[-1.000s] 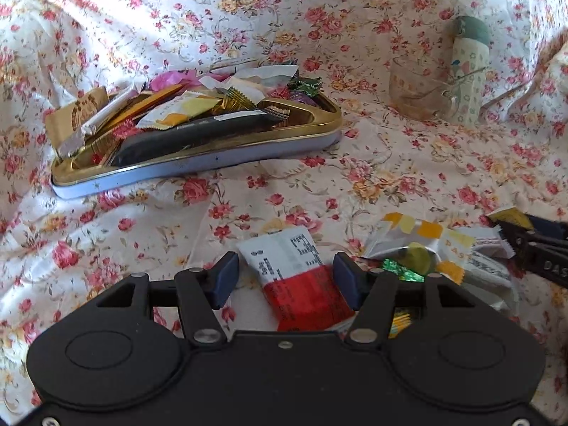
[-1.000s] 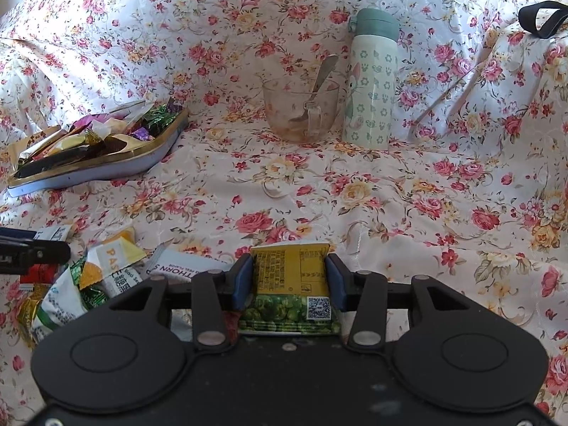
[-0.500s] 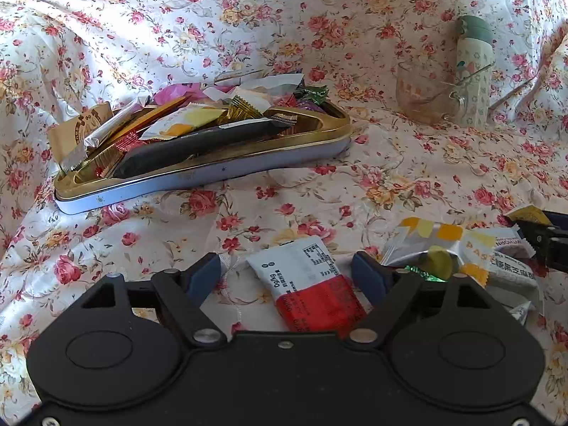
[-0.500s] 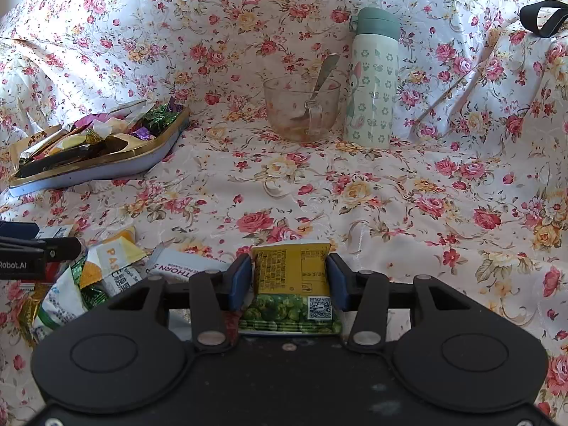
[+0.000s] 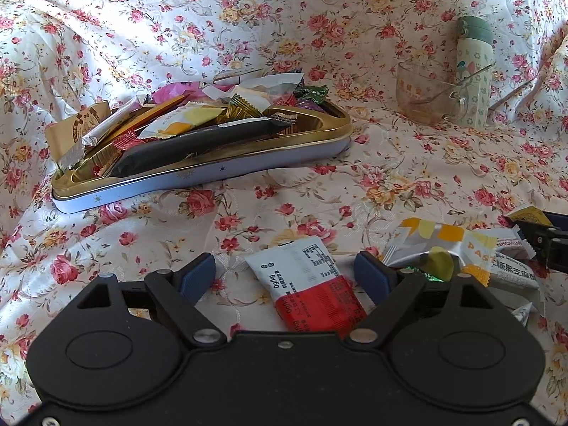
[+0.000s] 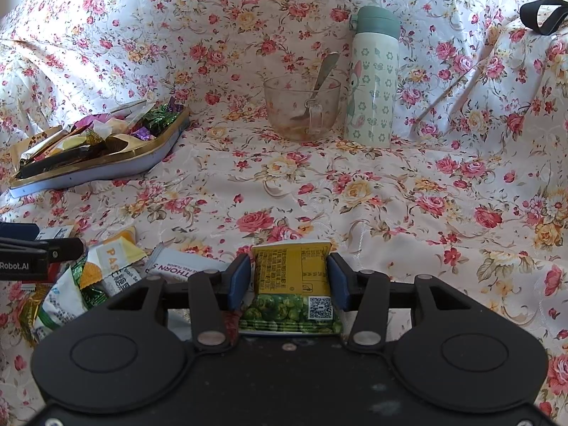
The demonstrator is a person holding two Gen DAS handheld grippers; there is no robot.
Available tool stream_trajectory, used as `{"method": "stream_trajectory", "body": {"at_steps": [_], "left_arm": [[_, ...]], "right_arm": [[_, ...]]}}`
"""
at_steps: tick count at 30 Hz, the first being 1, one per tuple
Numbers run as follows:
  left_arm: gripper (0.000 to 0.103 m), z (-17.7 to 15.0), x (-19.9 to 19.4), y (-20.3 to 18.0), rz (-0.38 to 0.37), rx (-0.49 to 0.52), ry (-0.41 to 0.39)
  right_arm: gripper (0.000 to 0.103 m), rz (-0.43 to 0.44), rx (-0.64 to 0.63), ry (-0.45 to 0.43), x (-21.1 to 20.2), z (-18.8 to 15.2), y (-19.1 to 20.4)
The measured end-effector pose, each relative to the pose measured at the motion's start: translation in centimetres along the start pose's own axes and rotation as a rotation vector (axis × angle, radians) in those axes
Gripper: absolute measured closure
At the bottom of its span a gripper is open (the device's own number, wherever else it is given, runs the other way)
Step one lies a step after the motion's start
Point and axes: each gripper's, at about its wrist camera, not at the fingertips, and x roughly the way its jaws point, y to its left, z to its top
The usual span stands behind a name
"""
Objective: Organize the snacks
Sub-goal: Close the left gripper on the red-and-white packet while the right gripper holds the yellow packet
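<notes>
My left gripper (image 5: 284,269) is open, its blue pads wide apart on either side of a white and red snack packet (image 5: 309,284) that lies on the cloth between them. My right gripper (image 6: 289,277) is shut on a yellow and green pea snack packet (image 6: 293,284). A gold-rimmed tin tray (image 5: 220,167) full of wrapped snacks sits at the far left; it also shows in the right wrist view (image 6: 106,167). A pile of loose snack packets (image 5: 454,252) lies right of my left gripper, and shows in the right wrist view (image 6: 88,277).
A glass cup with a spoon (image 6: 301,106) and a green-capped bottle (image 6: 372,78) stand at the back. Everything rests on a rumpled floral cloth (image 6: 390,195). A black strap (image 6: 539,14) lies at the far right.
My left gripper has opened wide around the white and red packet and pulled back a little. The right gripper still holds the pea packet and has barely moved.
</notes>
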Motion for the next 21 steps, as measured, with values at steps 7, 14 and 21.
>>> {"method": "stream_trajectory", "body": {"at_steps": [7,14,21], "left_arm": [[0.025,0.0,-0.2,-0.2,-0.012,0.01,-0.009],[0.049,0.0,-0.7,0.1,-0.023,0.012,-0.029],[0.05,0.4,-1.2,0.3,-0.001,-0.003,0.0]], "right_arm": [[0.052,0.001,0.001,-0.001,0.0,0.0,0.0],[0.052,0.003,0.004,-0.001,0.1,-0.1,0.0],[0.052,0.006,0.009,-0.001,0.1,-0.1,0.0]]}}
